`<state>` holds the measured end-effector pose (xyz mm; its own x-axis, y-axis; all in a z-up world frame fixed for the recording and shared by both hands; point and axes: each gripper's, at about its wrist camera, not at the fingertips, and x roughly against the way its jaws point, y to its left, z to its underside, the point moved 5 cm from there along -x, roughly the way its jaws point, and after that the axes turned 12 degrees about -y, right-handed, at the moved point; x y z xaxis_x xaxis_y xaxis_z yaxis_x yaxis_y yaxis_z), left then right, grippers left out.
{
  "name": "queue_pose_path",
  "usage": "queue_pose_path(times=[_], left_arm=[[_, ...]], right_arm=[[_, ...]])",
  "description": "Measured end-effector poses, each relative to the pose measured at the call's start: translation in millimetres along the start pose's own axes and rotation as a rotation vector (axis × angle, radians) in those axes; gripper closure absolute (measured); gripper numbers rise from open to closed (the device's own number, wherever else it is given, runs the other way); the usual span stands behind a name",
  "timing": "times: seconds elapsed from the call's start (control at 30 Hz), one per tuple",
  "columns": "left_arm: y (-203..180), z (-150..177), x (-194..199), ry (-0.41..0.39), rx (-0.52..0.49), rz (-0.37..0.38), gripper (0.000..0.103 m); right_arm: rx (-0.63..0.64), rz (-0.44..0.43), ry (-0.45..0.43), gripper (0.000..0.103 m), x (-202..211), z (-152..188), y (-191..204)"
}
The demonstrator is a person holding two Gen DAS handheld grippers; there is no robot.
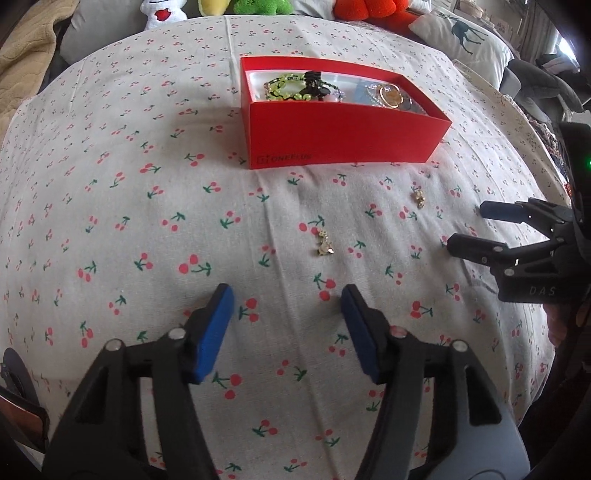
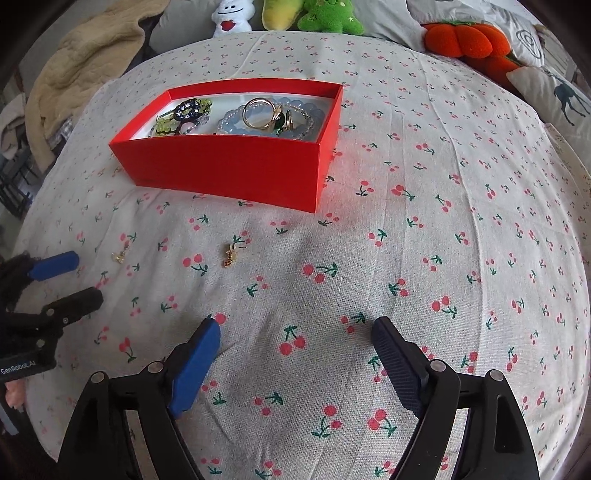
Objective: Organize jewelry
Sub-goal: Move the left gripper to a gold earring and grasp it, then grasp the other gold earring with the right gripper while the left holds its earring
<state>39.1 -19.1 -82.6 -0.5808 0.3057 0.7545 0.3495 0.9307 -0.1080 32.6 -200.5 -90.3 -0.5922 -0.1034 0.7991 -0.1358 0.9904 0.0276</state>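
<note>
Hovering low over the cherry-print bedsheet [image 1: 110, 206], the left gripper [image 1: 286, 299] has its blue-padded jaws spread wide and empty. At about 1 o'clock from it lies a small gold earring [image 1: 324, 243], and farther toward 2 o'clock a second gold earring [image 1: 418, 197], both loose on the sheet and well apart from each other. At 12 o'clock stands the open red OnePlus box [image 1: 332, 136], holding a green beaded bracelet [image 1: 284, 86], a dark hair clip [image 1: 314, 83] and a gold ring [image 1: 391, 94] over pale blue beads. Farther right, the right gripper [image 2: 295, 330] also hangs over the sheet with jaws wide and nothing between them; in its own view the box sits at 11 o'clock, the nearer earring at 10 o'clock. Along the far edge of the bed rest a white plush [image 2: 231, 16], a green plush [image 2: 328, 16] and an orange pumpkin plush [image 2: 465, 40]
</note>
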Motion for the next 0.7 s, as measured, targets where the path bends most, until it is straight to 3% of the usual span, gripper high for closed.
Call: queue_pose_path(times=[0.2, 0.37, 0.47, 0.7], left_arm=[[-8.0, -8.3, -10.5, 0.006, 0.017, 0.055, 0.060], [-13.6, -13.3, -16.9, 0.005, 0.004, 0.052, 0.069], [-18.4, -15.2, -19.6, 0.012, 0.003, 0.073, 0.082], [-29.8, -17.0, -23.4, 0.011, -0.047, 0.055, 0.094]], right_arm=[[0.005, -0.006, -0.009, 0.015, -3.0, -2.6, -0.3], [0.009, -0.009, -0.012, 0.015, -6.4, -6.9, -1.3], [0.009, -0.010, -0.011, 0.015, -7.6, -8.3, -1.2], [0.004, -0.013, -0.008, 0.015, -8.2, -10.0, -1.5]])
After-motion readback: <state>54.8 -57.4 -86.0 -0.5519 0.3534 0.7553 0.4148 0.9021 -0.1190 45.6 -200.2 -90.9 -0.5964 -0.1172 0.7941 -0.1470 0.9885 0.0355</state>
